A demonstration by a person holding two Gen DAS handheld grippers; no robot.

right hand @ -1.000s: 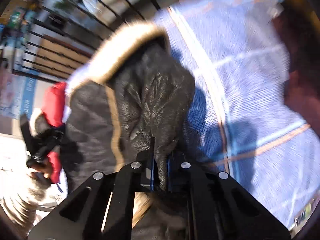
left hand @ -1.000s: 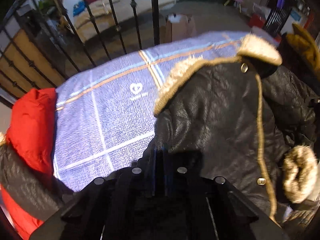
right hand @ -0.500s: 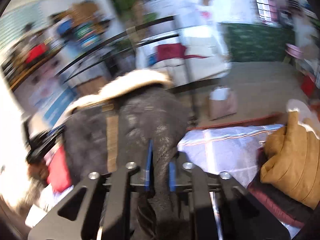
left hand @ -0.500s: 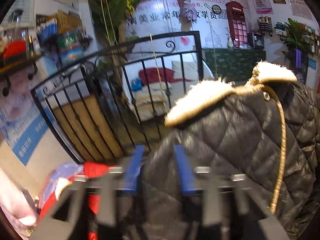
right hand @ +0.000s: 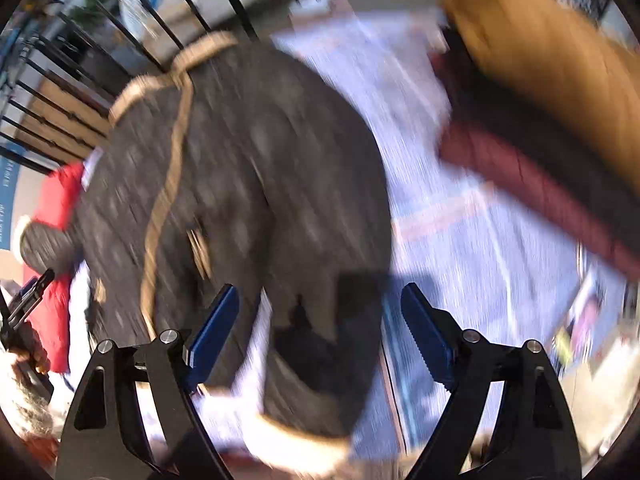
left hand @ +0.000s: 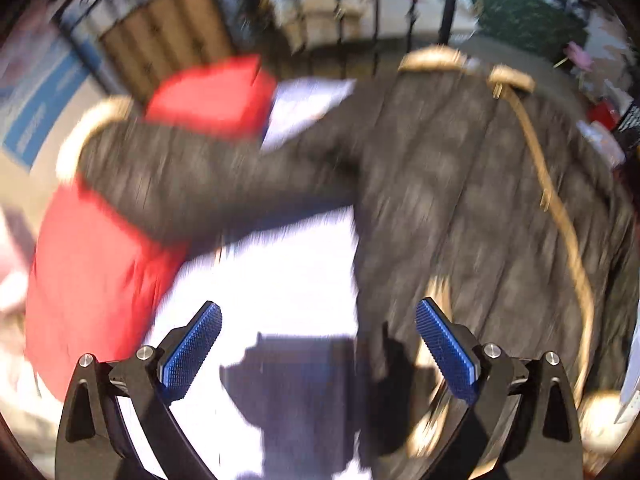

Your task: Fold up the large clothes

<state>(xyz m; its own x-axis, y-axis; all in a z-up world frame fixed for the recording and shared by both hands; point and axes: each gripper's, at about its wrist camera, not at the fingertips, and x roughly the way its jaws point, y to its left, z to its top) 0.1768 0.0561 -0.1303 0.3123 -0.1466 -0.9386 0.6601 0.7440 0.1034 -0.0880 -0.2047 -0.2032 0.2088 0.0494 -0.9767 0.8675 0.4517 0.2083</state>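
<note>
Work surface: a pale blue checked sheet with orange and light stripes, spread flat, backed by a black iron railing and a room beyond it that is too smeared to itemise. Principal item: black quilted jacket with tan fur collar and tan piping down the front, lying spread on the sheet; in the left wrist view it fills the right half, one sleeve stretched out leftward, its fur cuff at the far left. That sleeve lies across a red garment at the left edge of the sheet. In the right wrist view the same jacket covers the left and centre, the collar toward the railing, the hem with a pale fur edge nearest the camera. Left gripper: jaws spread wide, blue ribbed pads bare, nothing between them, poised above bare sheet just beside the jacket's edge; its right pad overlaps the jacket in the view, contact probably none, though blur prevents certainty. Right gripper: jaws have just been opening, now wide apart, hanging above the jacket's lower part without pinching it. Adjacent stock, right side of sheet: a mustard-brown padded garment lying over a dark maroon one. Both views heavily motion-blurred.
</note>
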